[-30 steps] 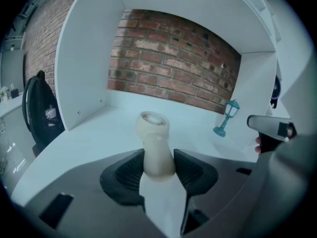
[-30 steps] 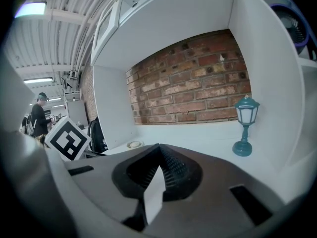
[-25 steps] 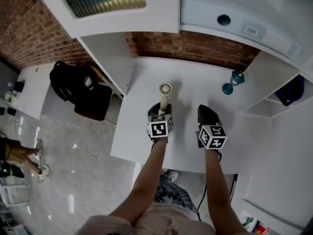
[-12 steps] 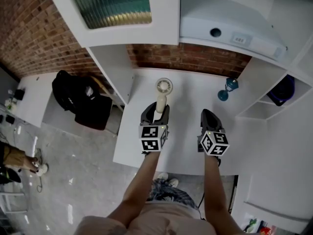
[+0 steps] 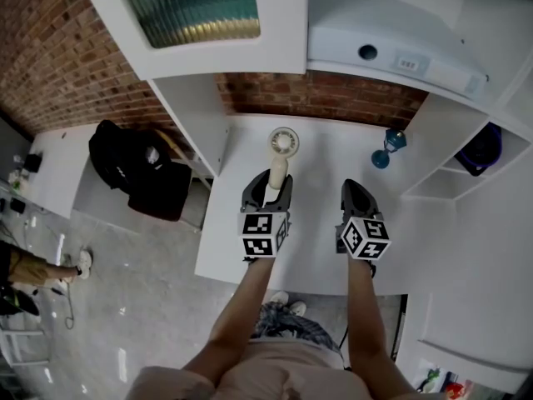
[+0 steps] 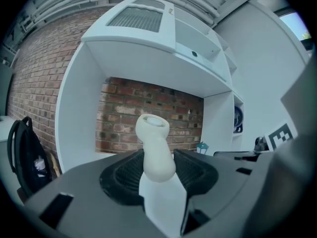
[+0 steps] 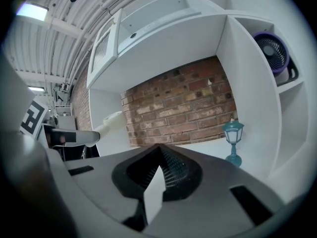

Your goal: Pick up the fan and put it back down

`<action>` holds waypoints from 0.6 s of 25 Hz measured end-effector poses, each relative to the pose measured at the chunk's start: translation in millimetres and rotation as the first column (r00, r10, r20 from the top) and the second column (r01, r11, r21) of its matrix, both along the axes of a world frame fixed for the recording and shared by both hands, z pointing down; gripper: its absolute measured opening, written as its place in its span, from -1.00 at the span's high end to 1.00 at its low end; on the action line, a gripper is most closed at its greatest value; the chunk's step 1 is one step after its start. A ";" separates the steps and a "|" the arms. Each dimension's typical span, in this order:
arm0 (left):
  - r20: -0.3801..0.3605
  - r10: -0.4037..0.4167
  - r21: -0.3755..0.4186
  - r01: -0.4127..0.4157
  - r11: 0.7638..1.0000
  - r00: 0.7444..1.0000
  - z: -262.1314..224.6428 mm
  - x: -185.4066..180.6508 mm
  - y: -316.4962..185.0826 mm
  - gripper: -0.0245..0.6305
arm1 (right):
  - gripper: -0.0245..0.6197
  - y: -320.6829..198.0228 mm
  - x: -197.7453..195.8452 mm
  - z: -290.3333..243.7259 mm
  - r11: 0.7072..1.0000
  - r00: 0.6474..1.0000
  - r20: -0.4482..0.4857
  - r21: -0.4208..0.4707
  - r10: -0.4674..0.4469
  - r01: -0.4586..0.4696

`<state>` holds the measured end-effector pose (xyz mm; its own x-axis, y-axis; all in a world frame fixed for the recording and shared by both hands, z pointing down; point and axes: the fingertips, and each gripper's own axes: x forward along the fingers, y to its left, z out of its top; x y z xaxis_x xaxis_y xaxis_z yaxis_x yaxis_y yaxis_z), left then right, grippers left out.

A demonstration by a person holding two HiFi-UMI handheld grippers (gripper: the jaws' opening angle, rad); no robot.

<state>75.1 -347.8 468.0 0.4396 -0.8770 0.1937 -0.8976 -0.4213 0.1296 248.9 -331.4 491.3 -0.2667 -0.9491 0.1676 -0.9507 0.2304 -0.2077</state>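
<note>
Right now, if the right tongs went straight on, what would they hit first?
Probably the red brick back wall; the shut right tongs aim left of the small teal lantern. Depth is unclear, so the white desktop could come first.

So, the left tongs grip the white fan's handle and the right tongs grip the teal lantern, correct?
No: the right tongs are shut on nothing; the right gripper view shows the teal lantern standing free on the desk. The rest holds.

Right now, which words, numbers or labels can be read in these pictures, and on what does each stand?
No text is readable.
Label on the white unit above: too small to read.
Marker cubes on left gripper and right gripper: square patterns only, no words.
</note>
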 end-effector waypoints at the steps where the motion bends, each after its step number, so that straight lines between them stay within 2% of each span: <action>1: 0.002 0.000 -0.011 0.000 1.000 1.000 5.8 1.2 -1.3 0.30 | 0.88 -0.4 0.4 1.8 1.000 1.000 0.000 -0.003 0.000 0.000; 9: 0.011 0.000 -0.162 0.001 0.987 1.000 76.5 18.2 -14.6 0.30 | 0.88 -2.8 3.8 23.2 0.999 1.000 -0.007 -0.047 -0.009 0.008; 12: 0.016 -0.001 -0.243 0.005 0.970 1.000 113.8 26.1 -15.5 0.30 | 0.88 -2.4 6.9 34.5 0.998 1.000 -0.008 -0.069 -0.012 0.012; 15: 0.031 -0.002 -0.335 0.012 0.942 1.000 158.8 31.6 -11.6 0.30 | 0.88 -1.1 10.3 46.7 0.996 1.000 -0.006 -0.092 -0.013 0.012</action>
<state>106.7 -359.4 626.8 0.4231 -0.7623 0.4898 -0.9061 -0.3515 0.2356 259.2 -332.5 538.1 -0.2773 -0.9262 0.2555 -0.9492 0.2228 -0.2224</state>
